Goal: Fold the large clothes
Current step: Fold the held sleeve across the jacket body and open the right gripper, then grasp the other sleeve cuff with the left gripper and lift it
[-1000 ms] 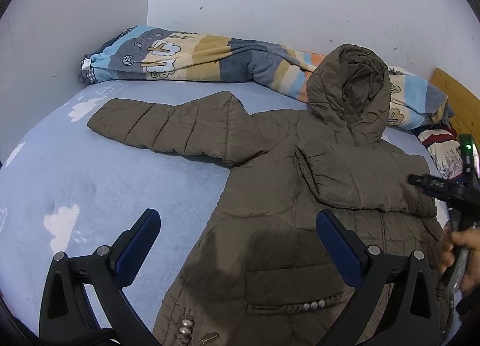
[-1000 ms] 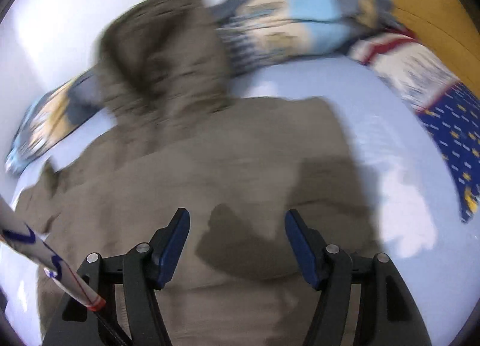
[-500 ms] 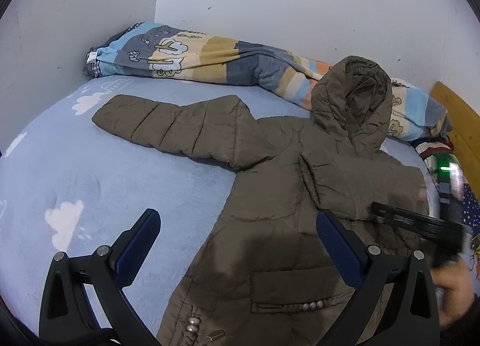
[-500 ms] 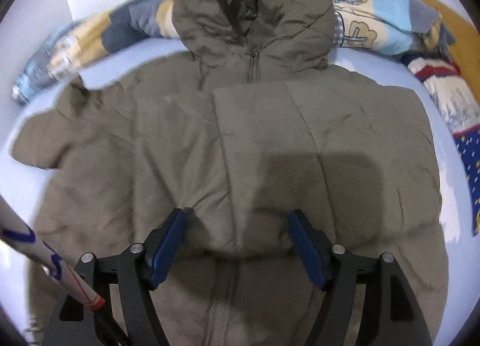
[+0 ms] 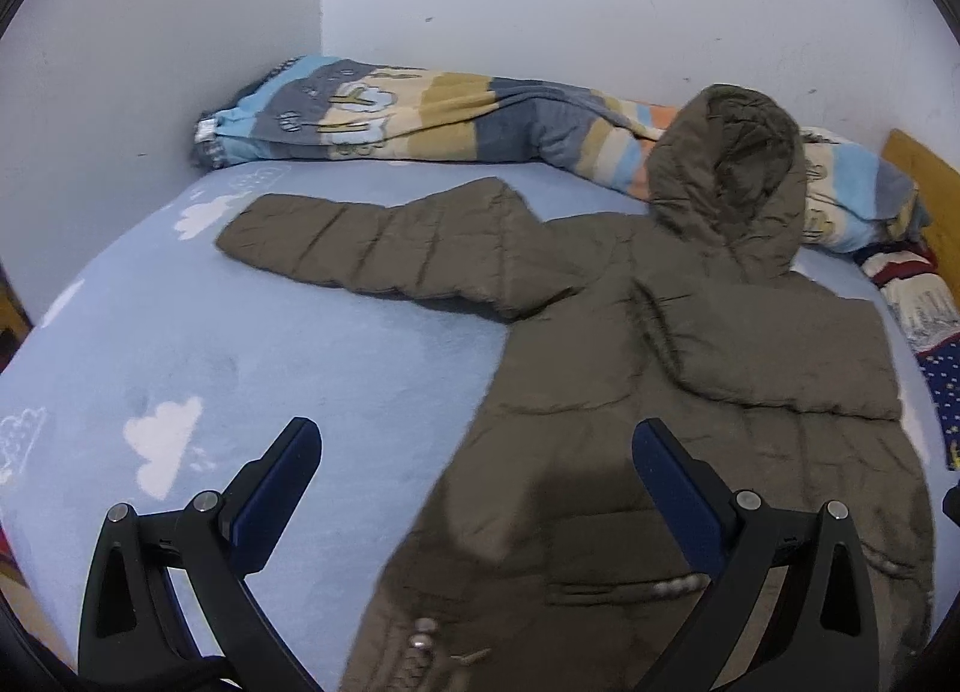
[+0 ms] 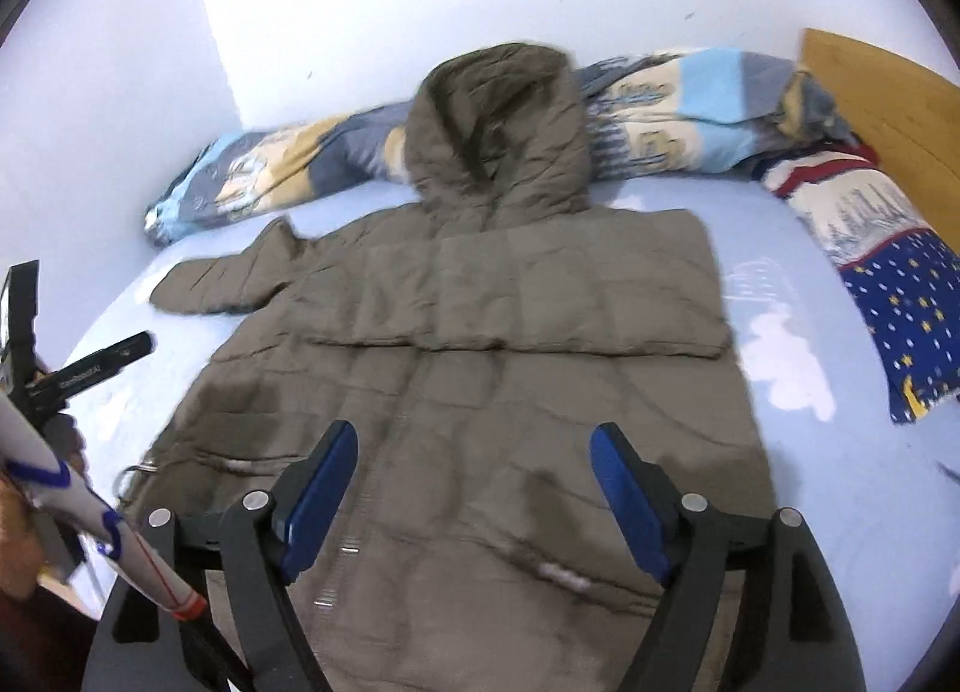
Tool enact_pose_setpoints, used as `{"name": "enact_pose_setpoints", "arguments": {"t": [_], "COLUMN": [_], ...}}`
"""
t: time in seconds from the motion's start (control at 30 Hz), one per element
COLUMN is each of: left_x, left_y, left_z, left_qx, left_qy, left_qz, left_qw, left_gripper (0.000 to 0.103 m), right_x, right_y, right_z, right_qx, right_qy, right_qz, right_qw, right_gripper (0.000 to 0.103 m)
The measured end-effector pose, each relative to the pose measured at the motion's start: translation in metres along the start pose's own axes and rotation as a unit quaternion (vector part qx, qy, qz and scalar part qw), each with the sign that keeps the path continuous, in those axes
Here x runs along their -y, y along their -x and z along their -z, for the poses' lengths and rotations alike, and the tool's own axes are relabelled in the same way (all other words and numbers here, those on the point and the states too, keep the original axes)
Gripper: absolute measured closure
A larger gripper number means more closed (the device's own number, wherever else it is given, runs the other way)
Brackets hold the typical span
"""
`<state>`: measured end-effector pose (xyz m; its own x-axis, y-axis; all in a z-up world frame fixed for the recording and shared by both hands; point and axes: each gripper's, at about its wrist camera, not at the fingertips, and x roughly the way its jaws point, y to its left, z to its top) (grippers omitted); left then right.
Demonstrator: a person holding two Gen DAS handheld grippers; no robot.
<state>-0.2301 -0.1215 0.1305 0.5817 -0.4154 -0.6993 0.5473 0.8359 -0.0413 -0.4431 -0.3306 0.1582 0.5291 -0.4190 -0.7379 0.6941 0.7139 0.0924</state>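
Lengthwise, the jacket lies flat on the bed, hood toward the wall, beneath wide-open, empty left tool and right tool.

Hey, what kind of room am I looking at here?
Most likely a bedroom. A brown coat lies spread on a bed with a blue cloud-print sheet, a rolled striped blanket sits against the wall, and a wooden headboard stands at one end.

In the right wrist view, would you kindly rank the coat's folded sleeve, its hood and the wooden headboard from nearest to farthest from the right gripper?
1. Folded olive quilted sleeve, straight ahead of the right gripper.
2. Olive hood, beyond, centre.
3. Wooden headboard, far right.
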Motion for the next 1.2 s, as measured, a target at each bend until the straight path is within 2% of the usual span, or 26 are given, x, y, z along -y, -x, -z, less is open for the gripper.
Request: {"name": "enact_pose_setpoints", "arguments": {"t": [0.07, 0.13, 0.17, 0.23, 0.3, 0.4, 0.5, 0.63, 0.73, 0.8, 0.87, 0.9, 0.97, 1.03, 1.2], "left_x": [-0.01, -0.02, -0.024, -0.035, -0.048, -0.073, -0.097, -0.139, -0.168, -0.191, -0.215, -0.228, -0.25, -0.266, -0.292], "left_y": [-0.002, -0.002, -0.001, 0.001, 0.002, -0.004, -0.018, -0.054, -0.081, -0.101, -0.129, -0.143, -0.165, -0.18, -0.215], "left_z": [0.003, 0.003, 0.002, -0.001, -0.007, -0.025, -0.051, -0.092, -0.108, -0.112, -0.114, -0.112, -0.108, -0.105, -0.108], "left_qx": [0.005, 0.005, 0.007, 0.006, 0.003, -0.008, -0.029, -0.063, -0.073, -0.072, -0.087, -0.092, -0.092, -0.076, -0.056], "left_qy": [0.008, 0.013, 0.016, 0.023, 0.036, 0.057, 0.073, 0.108, 0.148, 0.195, 0.246, 0.277, 0.329, 0.365, 0.408], "left_qz": [-0.023, -0.042, -0.048, -0.056, -0.057, -0.057, -0.051, -0.042, -0.033, -0.022, -0.005, 0.003, 0.018, 0.029, 0.044], "left_qw": [0.9997, 0.999, 0.9987, 0.9981, 0.9977, 0.9967, 0.9956, 0.9913, 0.9858, 0.978, 0.9653, 0.9564, 0.9396, 0.9273, 0.9103], "left_gripper": [0.0, 0.0, 0.0, 0.0, 0.0, 0.0, 0.0, 0.0, 0.001, 0.009, 0.034, 0.039, 0.042, 0.042, 0.042], "right_x": [0.011, 0.014, 0.013, 0.008, 0.004, 0.004, 0.003, 0.007, 0.004, 0.001, -0.002, -0.003, -0.003, 0.0, 0.012], "right_y": [-0.011, -0.01, -0.012, -0.017, -0.017, -0.008, -0.003, -0.007, -0.013, -0.015, -0.018, -0.02, -0.026, -0.032, -0.044], "right_z": [-0.004, -0.012, -0.016, -0.021, -0.023, -0.024, -0.027, -0.026, -0.022, -0.02, -0.018, -0.018, -0.016, -0.016, -0.013], "right_qx": [-0.036, -0.017, -0.013, -0.001, 0.001, 0.011, 0.022, 0.009, -0.002, -0.005, -0.008, -0.008, -0.014, -0.022, -0.045], "right_qy": [-0.013, -0.011, 0.0, 0.028, 0.037, 0.039, 0.051, 0.037, 0.042, 0.052, 0.06, 0.062, 0.064, 0.062, 0.031], "right_qz": [0.023, 0.003, 0.01, 0.05, 0.048, 0.02, 0.03, 0.014, 0.012, 0.017, 0.019, 0.022, 0.027, 0.03, 0.018], "right_qw": [0.999, 1.0, 1.0, 0.998, 0.998, 0.999, 0.998, 0.999, 0.999, 0.998, 0.998, 0.998, 0.997, 0.997, 0.998], "right_gripper": [0.019, 0.019, 0.019, 0.019, 0.019, 0.019, 0.019, 0.019, 0.019, 0.019, 0.019, 0.019, 0.019, 0.019, 0.019]}}
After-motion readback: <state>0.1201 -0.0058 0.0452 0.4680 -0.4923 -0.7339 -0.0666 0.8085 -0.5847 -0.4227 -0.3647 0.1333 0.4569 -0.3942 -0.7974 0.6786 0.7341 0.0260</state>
